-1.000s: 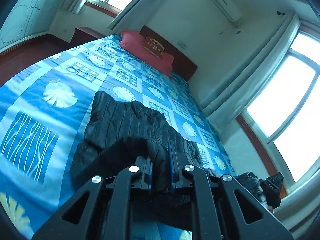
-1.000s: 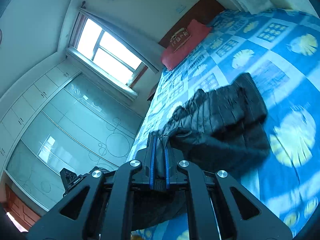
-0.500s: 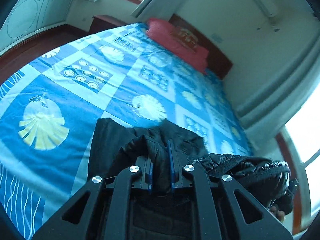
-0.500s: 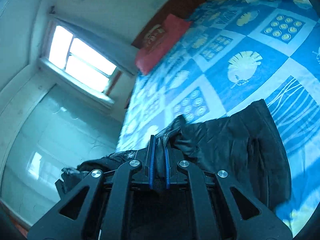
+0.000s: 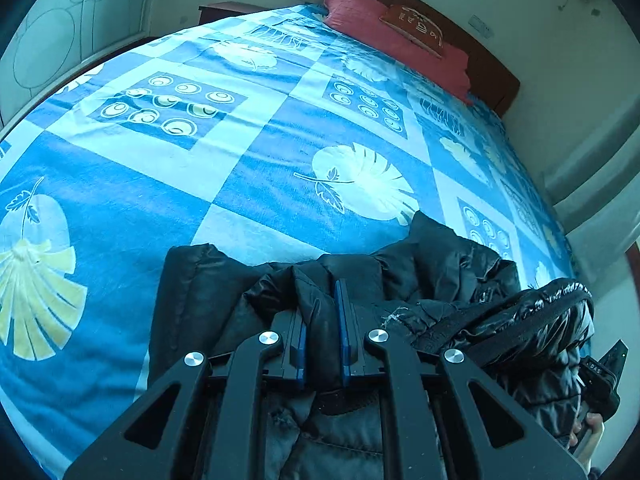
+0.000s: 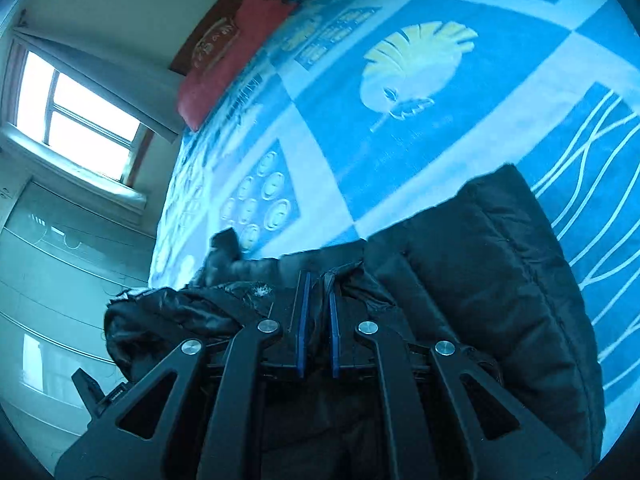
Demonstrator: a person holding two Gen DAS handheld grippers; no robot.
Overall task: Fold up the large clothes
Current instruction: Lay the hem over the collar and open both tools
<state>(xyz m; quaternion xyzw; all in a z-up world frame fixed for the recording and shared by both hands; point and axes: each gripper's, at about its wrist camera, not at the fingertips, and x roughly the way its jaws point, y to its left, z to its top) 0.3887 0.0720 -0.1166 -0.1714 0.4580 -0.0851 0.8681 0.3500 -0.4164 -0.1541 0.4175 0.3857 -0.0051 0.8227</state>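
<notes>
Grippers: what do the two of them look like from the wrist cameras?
Both match: the left gripper and right gripper have matte black angular linkage arms with triangular cut-outs, round silver pivot bolts, and slim fingers faced with blue pads. No cables show.

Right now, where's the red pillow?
In the left wrist view the red pillow lies at the far end of the bed, against the dark headboard, well beyond the black jacket.

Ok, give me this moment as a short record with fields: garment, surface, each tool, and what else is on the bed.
garment: black padded jacket, bunched near the bed's edge
surface: blue patterned bedspread
left tool: shut on a fold of the jacket
right tool: shut on a fold of the jacket
also on bed: red pillow by the headboard
fold: not yet flat
</notes>
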